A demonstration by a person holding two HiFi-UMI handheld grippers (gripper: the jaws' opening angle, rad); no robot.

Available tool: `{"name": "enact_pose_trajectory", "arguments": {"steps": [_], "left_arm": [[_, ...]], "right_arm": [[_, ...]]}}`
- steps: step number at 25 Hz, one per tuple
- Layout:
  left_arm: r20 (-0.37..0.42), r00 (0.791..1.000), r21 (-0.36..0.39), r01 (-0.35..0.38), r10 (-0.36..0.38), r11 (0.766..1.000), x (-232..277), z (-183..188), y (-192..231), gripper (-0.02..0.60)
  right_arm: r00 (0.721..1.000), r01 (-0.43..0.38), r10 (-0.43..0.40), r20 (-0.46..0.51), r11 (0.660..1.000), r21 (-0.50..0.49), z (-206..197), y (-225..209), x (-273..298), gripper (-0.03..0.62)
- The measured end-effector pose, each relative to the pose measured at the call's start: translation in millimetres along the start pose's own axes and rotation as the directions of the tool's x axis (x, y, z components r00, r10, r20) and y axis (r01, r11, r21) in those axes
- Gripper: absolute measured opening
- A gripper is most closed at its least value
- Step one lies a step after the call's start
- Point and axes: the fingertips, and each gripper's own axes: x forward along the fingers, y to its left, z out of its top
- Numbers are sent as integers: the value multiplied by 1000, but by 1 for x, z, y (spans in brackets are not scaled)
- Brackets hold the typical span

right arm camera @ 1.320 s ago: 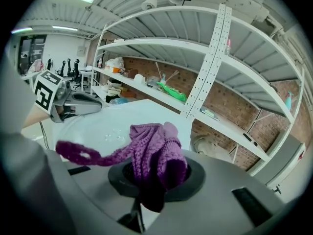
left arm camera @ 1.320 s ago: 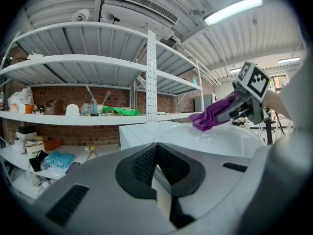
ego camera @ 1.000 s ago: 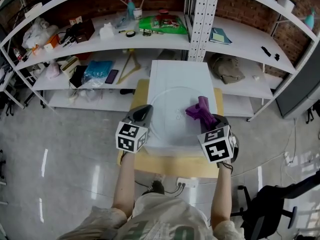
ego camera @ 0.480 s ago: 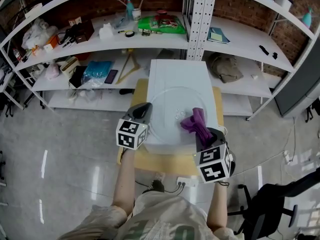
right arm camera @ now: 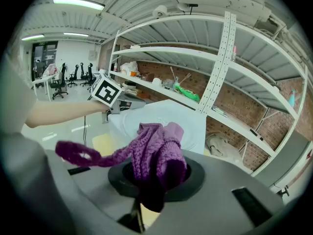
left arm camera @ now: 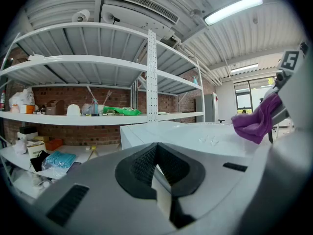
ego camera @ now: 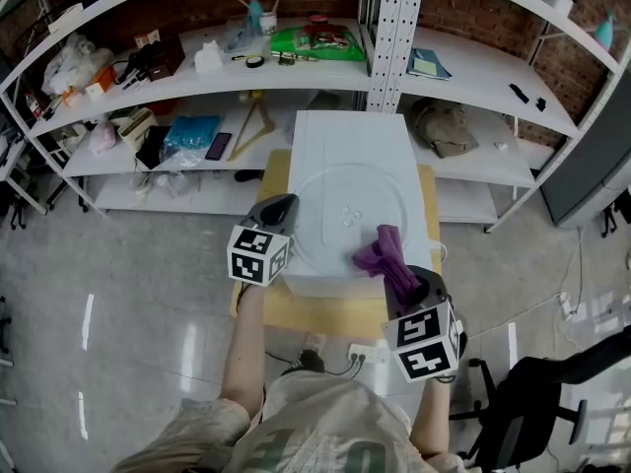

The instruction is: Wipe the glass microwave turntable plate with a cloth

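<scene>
Nearest is the right gripper, held low at the near right corner of the white box. Its jaws are clenched on a purple knitted cloth; in the right gripper view the cloth bunches up out of the jaws, with one loose loop trailing off to the left. The free end of the cloth reaches forward over the near right part of the glass plate – whether it touches the glass cannot be told.

The left gripper is just beside the plate's left edge, at the left side of the box. Its jaws are pressed together with nothing between them, and its view looks across the box top toward the cloth on the far side.

The plate – clear, round and lying flat – sits on top of the white box, toward the near end, between the two grippers. The box stands on a pale wooden table.

Beyond it, white shelves run along a brick wall, crowded with bottles, bags and other small things.
</scene>
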Motion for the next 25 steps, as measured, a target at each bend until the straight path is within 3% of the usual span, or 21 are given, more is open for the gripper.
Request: {"name": "enact_pose_trajectory", "arguments": {"steps": [7, 11, 16, 25], "left_arm": [[-2, 1000, -1, 1, -1, 1000, 0, 0, -1, 2], [0, 1000, -1, -1, 1, 1000, 1, 0, -1, 2], [0, 1000, 0, 1, -1, 1000, 2, 0, -3, 2], [-4, 1000, 9, 0, 0, 1000, 2, 0, -1, 2]], "right_arm": [[1000, -7, 7, 24, 1000, 13, 3, -4, -5, 51], [995, 83, -85, 57, 996, 33, 22, -49, 16, 51], [981, 189, -191, 21, 979, 73, 26, -101, 49, 51], [987, 158, -159, 5, 983, 90, 9, -79, 45, 51]]}}
